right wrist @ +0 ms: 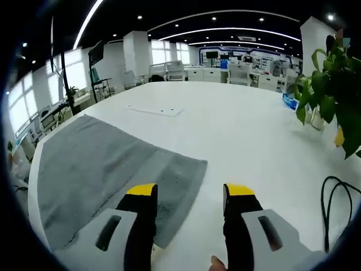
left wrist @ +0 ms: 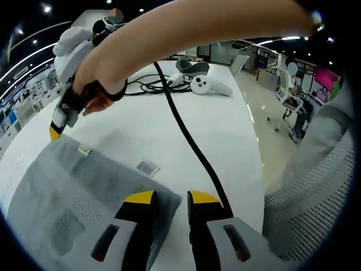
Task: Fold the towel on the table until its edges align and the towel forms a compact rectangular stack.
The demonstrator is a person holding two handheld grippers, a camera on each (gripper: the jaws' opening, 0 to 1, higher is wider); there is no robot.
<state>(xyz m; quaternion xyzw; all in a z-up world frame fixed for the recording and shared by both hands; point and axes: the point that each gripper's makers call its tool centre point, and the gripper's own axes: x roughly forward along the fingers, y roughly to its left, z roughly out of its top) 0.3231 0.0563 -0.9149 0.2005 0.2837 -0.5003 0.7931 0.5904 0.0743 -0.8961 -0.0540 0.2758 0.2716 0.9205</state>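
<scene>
Left tool [left wrist: 170, 196], seen in the left gripper view, has its yellow-tipped jaws parted by a narrow gap and holding nothing; one jaw lies over the near corner of the grey towel [left wrist: 73, 197], the other over bare white worktop [left wrist: 141, 127]. Towel spread flat on the worktop, with a small label at its far edge and a further tag [left wrist: 148, 167] lying on the worktop just beside it. Right tool [left wrist: 54, 132], held in a person's hand [left wrist: 96, 96], enters this view with its yellow tip at the towel's far corner; whether its jaws are parted there cannot be told. Black cable [left wrist: 189, 138] runs from beside the left tool across the worktop to a coil near two white controllers [left wrist: 206, 84]. Mesh chair back [left wrist: 316, 209] stands at the worktop's edge.

Right gripper view: right tool [right wrist: 190, 192] with jaws set wide and empty, one jaw over the towel [right wrist: 96, 164] corner, the other over bare worktop [right wrist: 237, 130]. Potted plant [right wrist: 333, 79] stands at the side, well apart from the towel; black cable [right wrist: 327, 209] loops near it.
</scene>
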